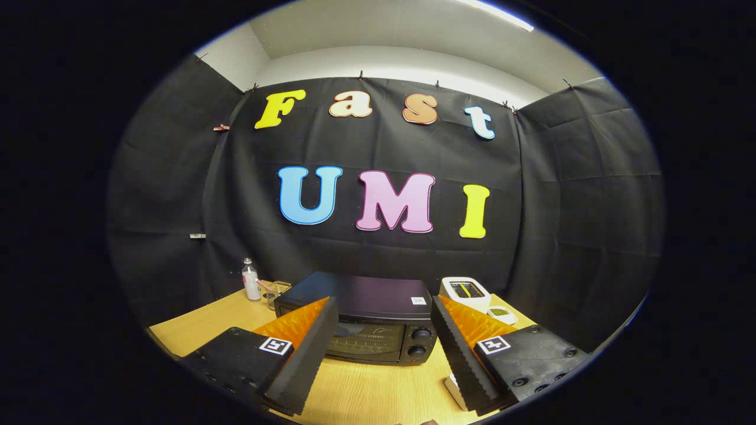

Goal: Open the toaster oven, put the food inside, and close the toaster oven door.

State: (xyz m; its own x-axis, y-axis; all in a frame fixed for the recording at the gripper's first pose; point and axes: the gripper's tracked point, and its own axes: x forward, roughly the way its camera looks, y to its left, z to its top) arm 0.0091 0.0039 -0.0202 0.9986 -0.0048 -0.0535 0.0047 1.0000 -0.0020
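Black toaster oven (363, 321) beyond the spread, empty claw (384, 313), bottle (251, 279) left, white dish (465, 291) right.

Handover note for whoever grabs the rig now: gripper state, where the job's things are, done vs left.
Gripper: fingers open, holding nothing, raised over the wooden table.
Toaster oven: just ahead, seen between the fingers, door shut, knobs at its right end.
White toaster and a small white dish with something green sit to the oven's right, behind the right finger. Which item is the food, I cannot tell.
Bottle and glass stand to the oven's left.
Done: nothing yet.
Left: open door, load food, close door.
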